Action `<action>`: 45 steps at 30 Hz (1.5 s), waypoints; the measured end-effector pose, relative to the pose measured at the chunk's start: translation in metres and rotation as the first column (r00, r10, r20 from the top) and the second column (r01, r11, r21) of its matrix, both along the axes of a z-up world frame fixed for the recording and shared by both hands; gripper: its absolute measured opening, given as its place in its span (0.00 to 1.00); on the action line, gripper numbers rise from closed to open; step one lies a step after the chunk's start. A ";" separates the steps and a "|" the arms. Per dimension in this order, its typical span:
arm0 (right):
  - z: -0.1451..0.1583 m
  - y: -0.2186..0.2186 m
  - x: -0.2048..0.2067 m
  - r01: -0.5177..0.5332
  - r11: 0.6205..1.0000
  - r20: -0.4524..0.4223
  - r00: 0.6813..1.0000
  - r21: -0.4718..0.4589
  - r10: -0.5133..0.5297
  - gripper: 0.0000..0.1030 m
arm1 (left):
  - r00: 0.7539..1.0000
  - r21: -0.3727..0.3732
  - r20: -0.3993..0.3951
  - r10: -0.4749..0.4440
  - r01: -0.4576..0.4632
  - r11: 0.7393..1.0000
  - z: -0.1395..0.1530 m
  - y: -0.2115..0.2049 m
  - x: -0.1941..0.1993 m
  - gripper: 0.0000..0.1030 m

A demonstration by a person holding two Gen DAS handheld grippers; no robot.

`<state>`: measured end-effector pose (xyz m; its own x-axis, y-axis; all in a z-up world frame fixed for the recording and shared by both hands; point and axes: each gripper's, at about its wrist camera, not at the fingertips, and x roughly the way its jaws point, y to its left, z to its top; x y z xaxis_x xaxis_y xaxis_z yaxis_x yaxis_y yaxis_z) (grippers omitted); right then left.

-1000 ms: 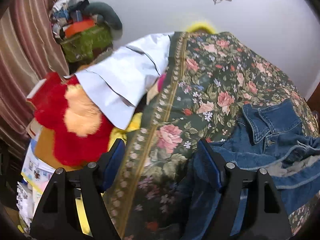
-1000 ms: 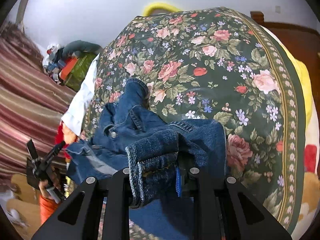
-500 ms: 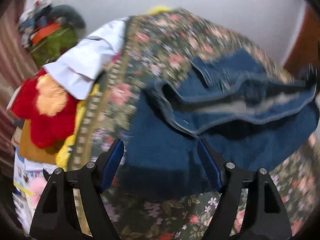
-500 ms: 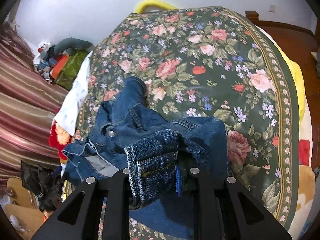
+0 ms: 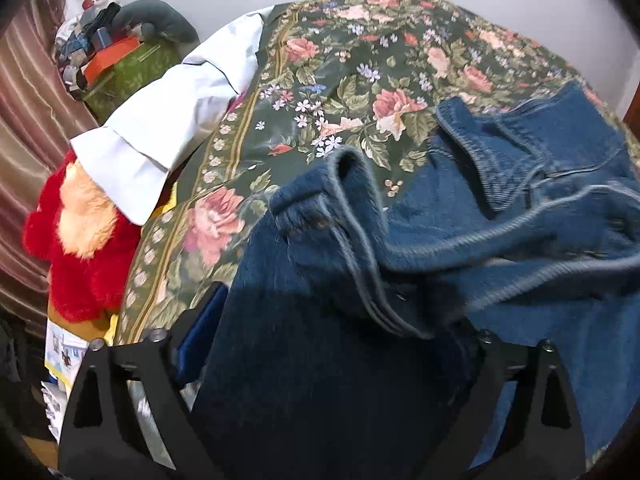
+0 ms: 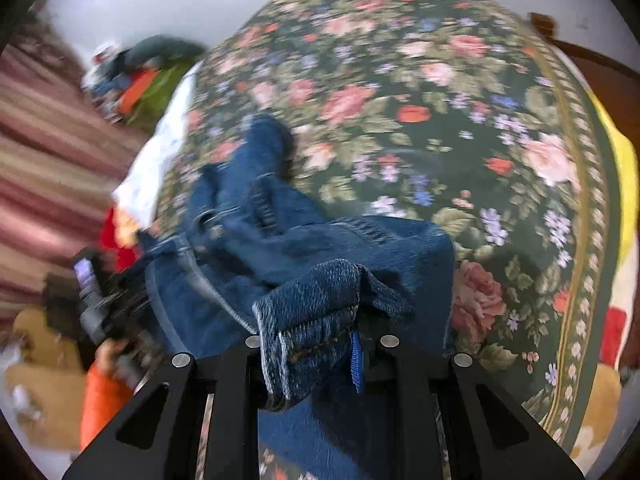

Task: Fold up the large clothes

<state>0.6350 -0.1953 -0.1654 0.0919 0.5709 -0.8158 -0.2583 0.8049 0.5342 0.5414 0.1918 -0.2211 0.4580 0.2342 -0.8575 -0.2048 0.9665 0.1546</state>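
Note:
A blue denim jacket [image 5: 500, 208] lies bunched on the dark floral bedspread [image 5: 320, 80]. My left gripper [image 5: 336, 320] is open, its jaws wide apart, with a thick fold of the denim lying between them and hiding the right fingertip. In the right wrist view my right gripper [image 6: 316, 340] is shut on a hem of the denim jacket [image 6: 312, 304] and holds it raised over the bedspread [image 6: 440, 120]. The left gripper [image 6: 100, 304] shows blurred at the jacket's far left end.
A white shirt [image 5: 172, 120] hangs over the bed's left edge above a red and cream plush toy [image 5: 84, 232]. A green box [image 5: 132, 68] piled with clutter stands by striped curtains [image 5: 28, 112]. A wooden bed frame [image 6: 592, 64] shows at right.
My left gripper has moved right and forward from the bed's edge onto the jacket, so denim now fills its open jaws. My right gripper has kept its hold on the hem and shifted a little.

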 end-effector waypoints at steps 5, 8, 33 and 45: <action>0.001 -0.017 0.001 0.011 0.995 -0.077 0.997 0.103 -0.003 0.18 | 1.000 -0.023 0.011 -0.006 0.006 1.000 -0.004 0.000 0.008 1.00; -0.005 -0.027 0.003 0.072 0.983 -0.124 0.991 0.169 -0.051 0.19 | 1.000 -0.038 -0.001 0.012 -0.012 0.999 -0.008 0.002 0.009 1.00; -0.040 0.053 -0.052 0.066 0.867 0.346 0.930 -0.495 0.126 0.18 | 0.999 -0.083 0.004 0.045 -0.045 0.996 -0.025 0.017 -0.020 1.00; -0.052 0.071 -0.065 0.115 0.784 0.391 0.904 -0.609 0.171 0.22 | 0.999 -0.093 0.000 0.039 -0.038 0.995 -0.023 0.019 -0.026 1.00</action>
